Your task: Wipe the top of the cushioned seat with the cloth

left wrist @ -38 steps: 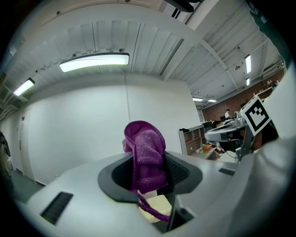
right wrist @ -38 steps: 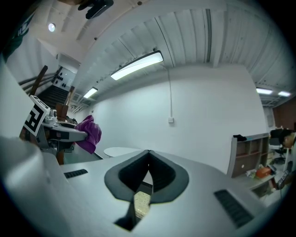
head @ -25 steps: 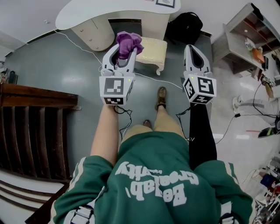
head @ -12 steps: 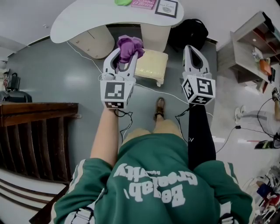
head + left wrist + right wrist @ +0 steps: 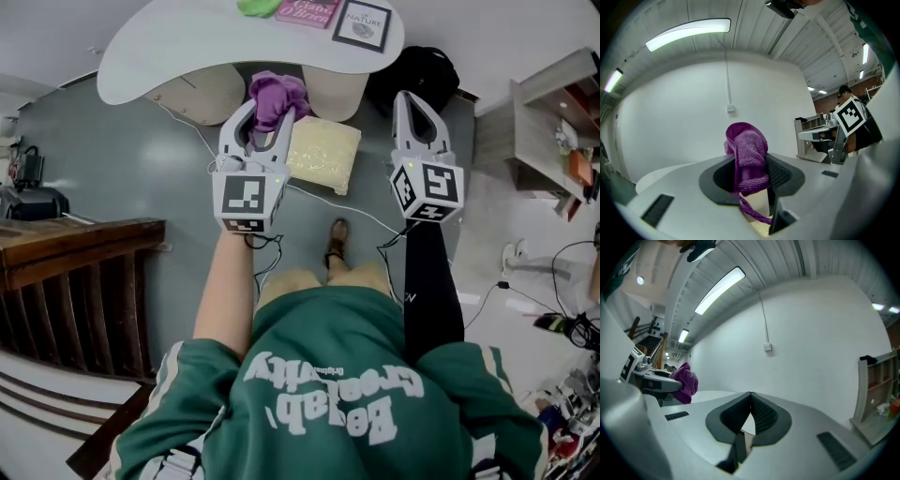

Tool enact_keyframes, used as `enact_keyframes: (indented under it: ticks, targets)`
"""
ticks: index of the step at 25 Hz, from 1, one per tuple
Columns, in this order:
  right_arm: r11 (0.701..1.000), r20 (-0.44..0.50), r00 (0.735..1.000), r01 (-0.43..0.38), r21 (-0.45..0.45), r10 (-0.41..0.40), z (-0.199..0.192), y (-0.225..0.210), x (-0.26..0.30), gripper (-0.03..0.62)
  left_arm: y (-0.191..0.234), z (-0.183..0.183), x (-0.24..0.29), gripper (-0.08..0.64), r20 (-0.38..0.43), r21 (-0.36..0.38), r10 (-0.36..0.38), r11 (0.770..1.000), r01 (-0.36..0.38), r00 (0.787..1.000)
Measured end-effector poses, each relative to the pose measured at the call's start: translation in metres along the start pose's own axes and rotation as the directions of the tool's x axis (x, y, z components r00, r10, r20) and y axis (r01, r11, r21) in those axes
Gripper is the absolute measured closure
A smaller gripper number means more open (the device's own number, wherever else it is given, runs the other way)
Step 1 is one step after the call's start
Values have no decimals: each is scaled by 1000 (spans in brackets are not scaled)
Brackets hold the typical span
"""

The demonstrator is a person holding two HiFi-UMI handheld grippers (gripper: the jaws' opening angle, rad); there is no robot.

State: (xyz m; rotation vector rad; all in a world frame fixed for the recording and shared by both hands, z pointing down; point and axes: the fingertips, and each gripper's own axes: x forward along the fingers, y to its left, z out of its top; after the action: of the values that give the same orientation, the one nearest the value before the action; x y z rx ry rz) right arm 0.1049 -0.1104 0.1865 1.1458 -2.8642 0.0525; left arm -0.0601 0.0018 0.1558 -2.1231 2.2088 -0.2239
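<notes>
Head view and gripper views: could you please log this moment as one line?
left gripper: shut on purple cloth | right gripper: shut, empty | cushioned seat: ahead, cloth not yet on it

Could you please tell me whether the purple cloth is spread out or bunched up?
Bunched up: the purple terry cloth sits wadded between the left hand-held gripper's jaws, which clamp it.

The cushioned seat [image 5: 323,155] stands on the floor [image 5: 141,159] just near of the counter [image 5: 187,47]. The cloth [image 5: 275,97], between the left tool's [image 5: 269,112] jaws, is by its far left corner; the right tool [image 5: 410,98] is to its right.
</notes>
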Motion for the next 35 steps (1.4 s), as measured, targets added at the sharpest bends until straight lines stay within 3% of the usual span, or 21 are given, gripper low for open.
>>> enact_keyframes:
  ticks: [12, 22, 25, 29, 35]
  targets:
    - [999, -64, 998, 25, 48, -22, -43, -22, 34, 584, 0, -32, 45, 391, -46, 16, -50, 999, 51, 998]
    - [990, -102, 986, 135, 36, -131, -60, -18, 62, 584, 14, -64, 86, 391, -65, 1, -190, 982, 191, 980]
    - [977, -123, 971, 210, 35, -205, -68, -19, 68, 584, 15, -79, 102, 390, -71, -15, -270, 963, 270, 960]
    - [950, -164, 939, 311, 31, -302, -91, -19, 74, 584, 8, -108, 118, 391, -87, -21, -398, 917, 398, 913]
    - [923, -193, 907, 385, 13, -376, -123, -14, 81, 584, -6, -156, 131, 391, -122, -45, -518, 855, 516, 847]
